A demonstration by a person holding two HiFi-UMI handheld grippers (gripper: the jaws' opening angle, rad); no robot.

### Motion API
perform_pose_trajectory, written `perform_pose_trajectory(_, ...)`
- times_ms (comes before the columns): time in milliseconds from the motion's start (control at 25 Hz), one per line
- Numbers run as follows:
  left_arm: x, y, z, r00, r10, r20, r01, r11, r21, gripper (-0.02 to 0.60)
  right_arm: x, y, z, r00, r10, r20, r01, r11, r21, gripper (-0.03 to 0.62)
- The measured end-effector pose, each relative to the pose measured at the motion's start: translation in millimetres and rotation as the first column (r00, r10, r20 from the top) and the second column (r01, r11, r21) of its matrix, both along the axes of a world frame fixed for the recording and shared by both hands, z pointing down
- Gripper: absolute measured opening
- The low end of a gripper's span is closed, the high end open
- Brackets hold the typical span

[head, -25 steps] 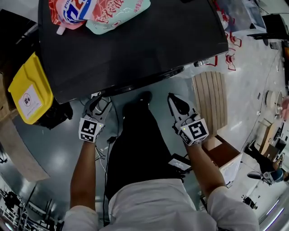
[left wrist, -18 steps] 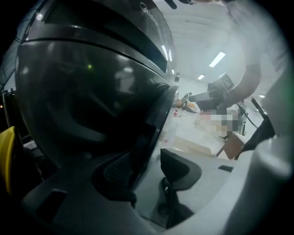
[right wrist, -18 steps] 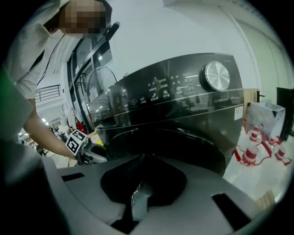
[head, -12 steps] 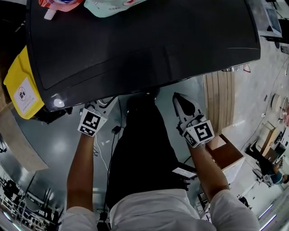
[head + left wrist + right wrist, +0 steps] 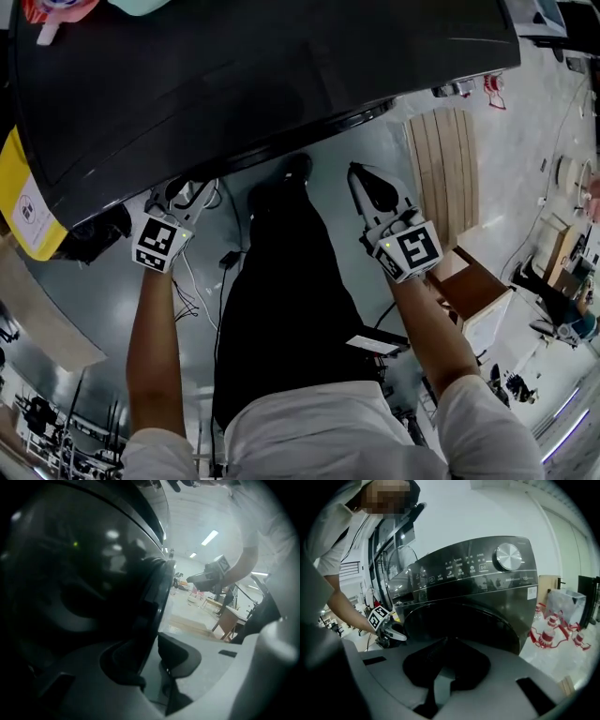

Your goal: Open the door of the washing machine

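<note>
Left gripper (image 5: 151,654) jaws just closing, half-open, straddling door rim (image 5: 157,597) on washing machine (image 5: 487,573) front; not clamped yet. Should bite deeper over rim before pulling outward. Right gripper (image 5: 449,639) closed, empty, apart.

L gripper (image 5: 151,660) jaws just been closing round door rim (image 5: 157,592).

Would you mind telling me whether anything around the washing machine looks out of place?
Nothing looks spilled or broken. Slightly untidy: a slatted wooden panel beside the dark grey washing machine and thin cables trailing near its front.
</note>
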State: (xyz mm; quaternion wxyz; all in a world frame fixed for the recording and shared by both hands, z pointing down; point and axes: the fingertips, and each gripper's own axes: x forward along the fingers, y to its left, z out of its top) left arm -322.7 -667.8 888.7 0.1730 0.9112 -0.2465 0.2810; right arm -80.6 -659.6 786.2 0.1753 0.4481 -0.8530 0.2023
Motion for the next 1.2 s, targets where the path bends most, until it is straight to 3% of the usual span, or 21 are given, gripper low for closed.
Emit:
perform_pose_trajectory(200, 2.3, 2.0, 1.0, 0.999, 0.005, 0.033, -0.005, 1.000, 0.004, 0.109, 12.9, 23.8, -6.8, 1.000, 0.009, -0.004, -0.009, 1.000, 0.013, 0.037)
perform_pose_trajectory(400, 8.4, 3.1, 5.0, 0.999, -0.005, 0.051, 0.005, 1.000, -0.004, 0.109, 50.6, 54.1, -14.5, 0.997, 0.067, -0.027, -0.067, 0.997, 0.029, 0.037)
perform_pose_trajectory(600, 21.4, 44.8, 5.1, 0.997, -0.062, 0.054, 0.064, 0.997, -0.043, 0.106, 90.1, 83.3, -27.6, 0.994, 0.102, -0.024, -0.100, 0.993, 0.069, 0.037)
perform_pose_trajectory(920, 89.7, 151.6, 3.5, 0.972, -0.224, 0.076, 0.231, 0.968, -0.096, 0.097, 165.6, 160.7, -34.6, 0.977, 0.212, 0.010, -0.211, 0.971, 0.108, 0.037)
perform_pose_trajectory(1200, 189.9, 246.8, 9.1, 0.970, -0.224, 0.095, 0.239, 0.954, -0.184, 0.100, 243.4, 241.9, -36.1, 0.954, 0.300, 0.023, -0.300, 0.944, 0.135, 0.037)
